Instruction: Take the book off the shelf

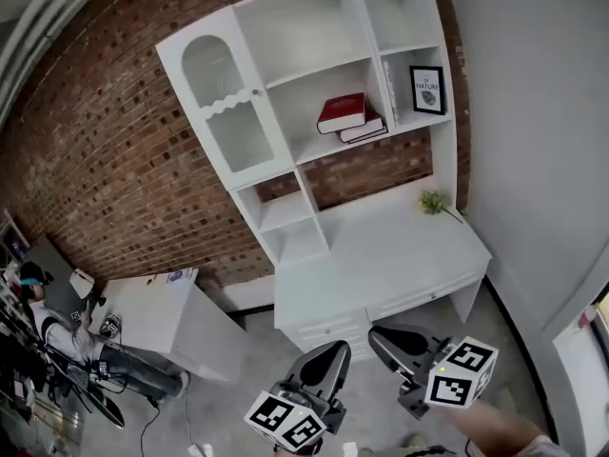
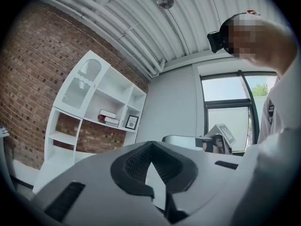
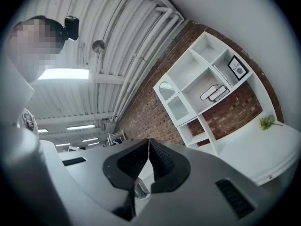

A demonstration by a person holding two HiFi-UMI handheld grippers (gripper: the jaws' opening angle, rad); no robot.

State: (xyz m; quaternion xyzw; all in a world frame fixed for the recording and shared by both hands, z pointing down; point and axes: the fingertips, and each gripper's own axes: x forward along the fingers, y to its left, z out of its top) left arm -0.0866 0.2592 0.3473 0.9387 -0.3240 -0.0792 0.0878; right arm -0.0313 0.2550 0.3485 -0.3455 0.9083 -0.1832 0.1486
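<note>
both grippers, left (image 1: 328, 367) and right (image 1: 390, 343), clenched empty, well below the flat-lying red book (image 1: 342, 112); right nearer.

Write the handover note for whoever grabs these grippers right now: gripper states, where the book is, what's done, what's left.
Left gripper: jaws shut, nothing between them, held low in front of the desk.
Right gripper: likewise shut and empty, beside the left one.
Red book: lies flat on a second book on the middle shelf of the white hutch, left of the framed picture.
Done: nothing; neither gripper is near the shelf.
Left: open a gripper, reach up to the shelf, grip the red book and lift it off.
</note>
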